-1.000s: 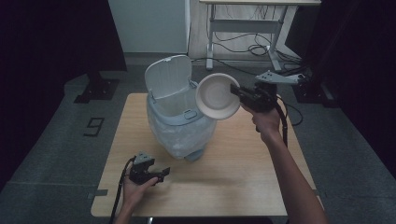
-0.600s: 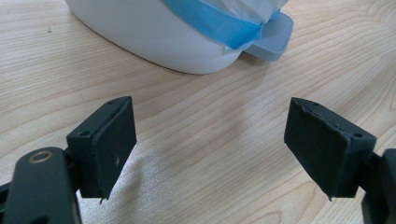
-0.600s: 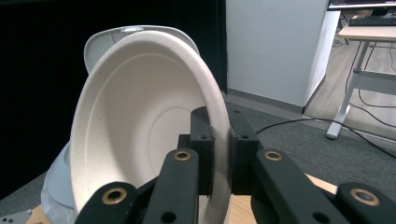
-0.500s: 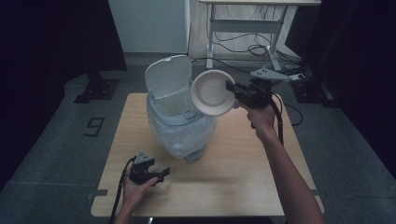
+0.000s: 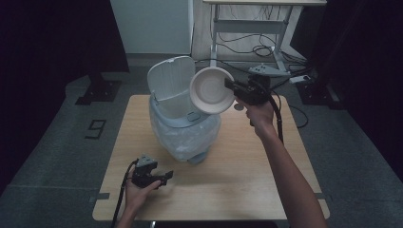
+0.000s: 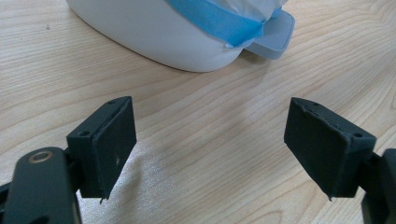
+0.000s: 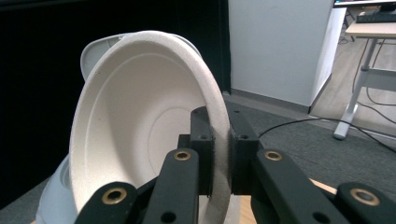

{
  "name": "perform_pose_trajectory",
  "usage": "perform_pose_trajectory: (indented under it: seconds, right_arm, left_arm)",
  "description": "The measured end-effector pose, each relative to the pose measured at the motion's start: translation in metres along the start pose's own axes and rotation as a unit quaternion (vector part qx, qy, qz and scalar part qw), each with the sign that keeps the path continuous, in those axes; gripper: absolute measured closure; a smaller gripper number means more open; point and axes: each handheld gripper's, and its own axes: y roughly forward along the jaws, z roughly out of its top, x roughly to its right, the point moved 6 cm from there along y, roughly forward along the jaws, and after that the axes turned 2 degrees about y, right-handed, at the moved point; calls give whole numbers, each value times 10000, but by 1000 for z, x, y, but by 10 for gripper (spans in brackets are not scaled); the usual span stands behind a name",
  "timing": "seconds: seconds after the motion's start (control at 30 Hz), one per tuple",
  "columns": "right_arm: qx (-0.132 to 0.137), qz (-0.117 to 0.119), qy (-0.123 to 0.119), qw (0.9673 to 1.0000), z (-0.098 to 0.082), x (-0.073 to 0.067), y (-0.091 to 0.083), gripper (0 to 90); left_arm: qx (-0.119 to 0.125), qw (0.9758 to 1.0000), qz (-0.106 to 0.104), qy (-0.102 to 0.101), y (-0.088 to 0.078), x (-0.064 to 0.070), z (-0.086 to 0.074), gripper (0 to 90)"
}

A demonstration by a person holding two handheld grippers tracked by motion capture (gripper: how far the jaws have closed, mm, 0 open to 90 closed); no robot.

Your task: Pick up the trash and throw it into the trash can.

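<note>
A white paper bowl [image 5: 212, 90] hangs in the air over the open bin [image 5: 183, 124], tipped on its side with its hollow facing the camera. My right gripper [image 5: 229, 88] is shut on the bowl's rim; in the right gripper view the rim [image 7: 219, 140] is pinched between the two black pads. The bin is white with a light blue collar, a plastic liner and its lid [image 5: 169, 83] standing up. My left gripper [image 5: 166, 176] rests on the table near the front left, open with nothing in it. Its two pads [image 6: 109, 140] stand wide apart before the bin's base [image 6: 159, 32].
The wooden table [image 5: 247, 180] has free room at the right and front. A blue pedal [image 6: 273, 35] juts from the bin's foot. Behind the table stand a desk frame [image 5: 247, 33] with cables on the floor and a white cabinet [image 5: 152, 23].
The right hand has carried the bowl a little to the left and up, closer over the bin's opening. The left gripper has stayed where it was.
</note>
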Motion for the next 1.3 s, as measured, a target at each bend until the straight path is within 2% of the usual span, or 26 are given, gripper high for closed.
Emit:
perform_pose_trajectory:
  seconds: [0.27, 0.77, 0.93, 0.97, 1.3]
  right_arm:
    - [-17, 27, 71, 10000, 3, 1, 11, 829]
    - [46, 13, 46, 10000, 12, -4, 31, 829]
    - [9, 34, -72, 10000, 14, -11, 42, 828]
    - [-12, 21, -170, 9999, 15, -15, 48, 828]
    - [-67, 151, -234, 9996, 15, -31, 73, 828]
  left_arm:
    - [20, 10000, -14, 3, 0, 0, 0, 168]
    - [56, 10000, -13, -19, -1, -1, 1, 172]
    - [48, 10000, -23, -19, -1, -1, 0, 172]
    - [33, 10000, -24, -24, -1, -1, 0, 171]
    - [25, 10000, -50, -64, 0, -1, -1, 171]
